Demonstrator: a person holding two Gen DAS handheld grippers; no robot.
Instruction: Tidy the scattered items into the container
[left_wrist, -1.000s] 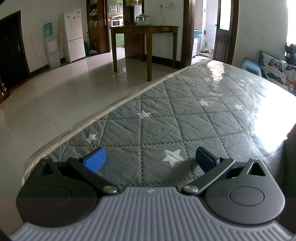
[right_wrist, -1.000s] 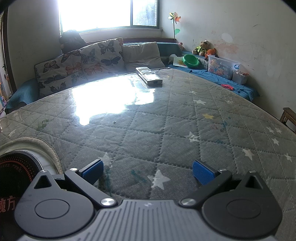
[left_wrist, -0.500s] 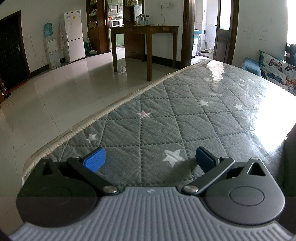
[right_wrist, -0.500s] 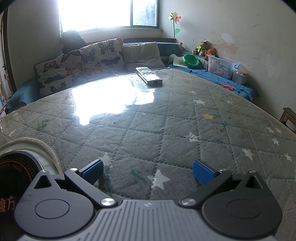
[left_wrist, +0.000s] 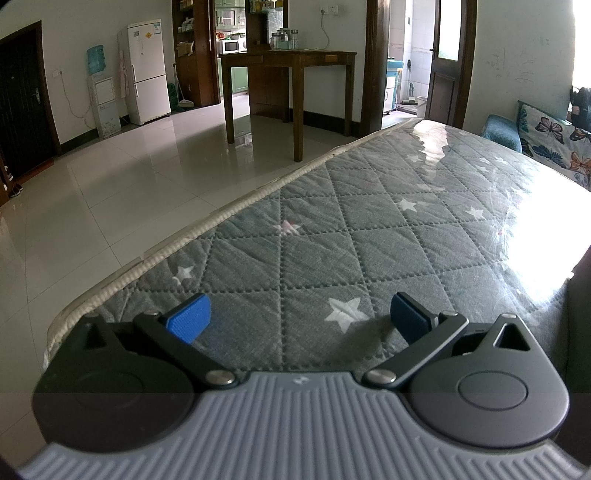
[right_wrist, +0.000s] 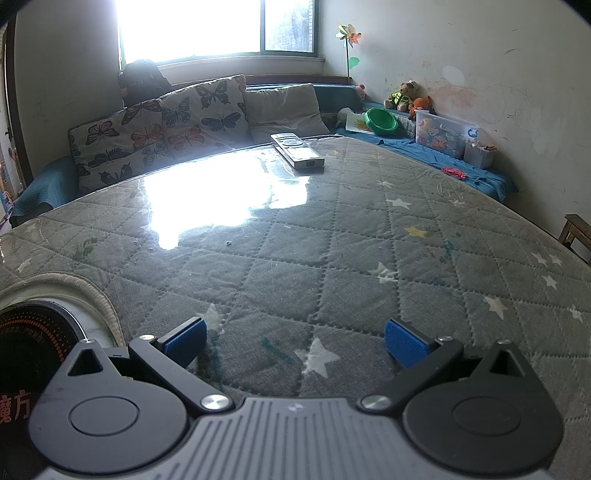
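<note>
1. Your left gripper (left_wrist: 299, 317) sits low over the quilted grey surface (left_wrist: 369, 229), with its blue fingers (left_wrist: 189, 322) spread wide apart and nothing between them.
2. The cream piped edge (left_wrist: 207, 229) of the surface runs diagonally just to the left of those fingers. Beyond it the tiled floor (left_wrist: 110, 192) lies open as far as a wooden table (left_wrist: 291, 59) and a white fridge (left_wrist: 146, 72).
3. To the right of your left gripper a dark shape cuts into the left wrist view at its border; you cannot tell what it is.
4. Your right gripper (right_wrist: 295, 341) also rests low over the surface (right_wrist: 295, 240). Its fingers (right_wrist: 404, 343) are held wide apart, and only bare quilt with a white star lies between them.
5. The container (right_wrist: 74, 291), a pale rope-rimmed basket, lies just beside the left finger of the right gripper, at the lower left of the right wrist view. A dark round item with red print (right_wrist: 33, 339) sits inside it.
6. The remote control (right_wrist: 297, 149) lies flat, well ahead of the right fingers and slightly to the right of the bright window glare, close to the far edge of the surface.
7. Between the right fingers and the remote the quilt is open. Beyond the far edge stand butterfly cushions (right_wrist: 159, 125), and to the right a blue-covered bench (right_wrist: 443, 158) with a green bowl (right_wrist: 380, 120).
</note>
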